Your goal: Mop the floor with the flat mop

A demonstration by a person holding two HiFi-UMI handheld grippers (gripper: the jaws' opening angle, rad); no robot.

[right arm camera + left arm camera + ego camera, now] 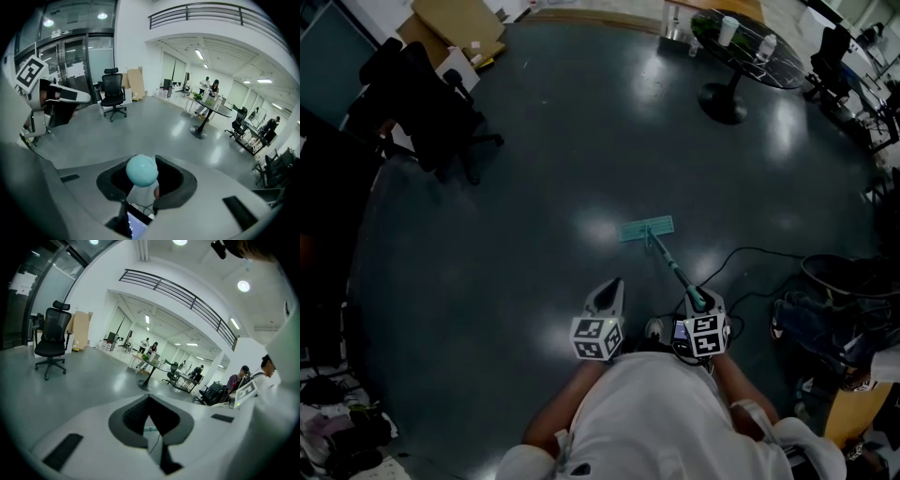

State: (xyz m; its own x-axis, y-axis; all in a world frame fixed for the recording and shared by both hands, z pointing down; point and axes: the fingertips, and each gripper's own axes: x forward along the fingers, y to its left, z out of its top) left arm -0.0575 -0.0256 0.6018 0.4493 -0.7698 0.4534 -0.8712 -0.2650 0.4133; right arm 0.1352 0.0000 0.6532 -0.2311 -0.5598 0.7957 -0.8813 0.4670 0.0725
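One teal flat mop (647, 229) lies pad-down, its handle (668, 263) clamped in right tongs (698, 302); left tongs (608, 291) pinched together.

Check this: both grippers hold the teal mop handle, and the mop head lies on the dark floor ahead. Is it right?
Not both: only the right gripper holds the mop handle, its round end between the jaws in the right gripper view. The left gripper view shows the left gripper empty. The rest is right.
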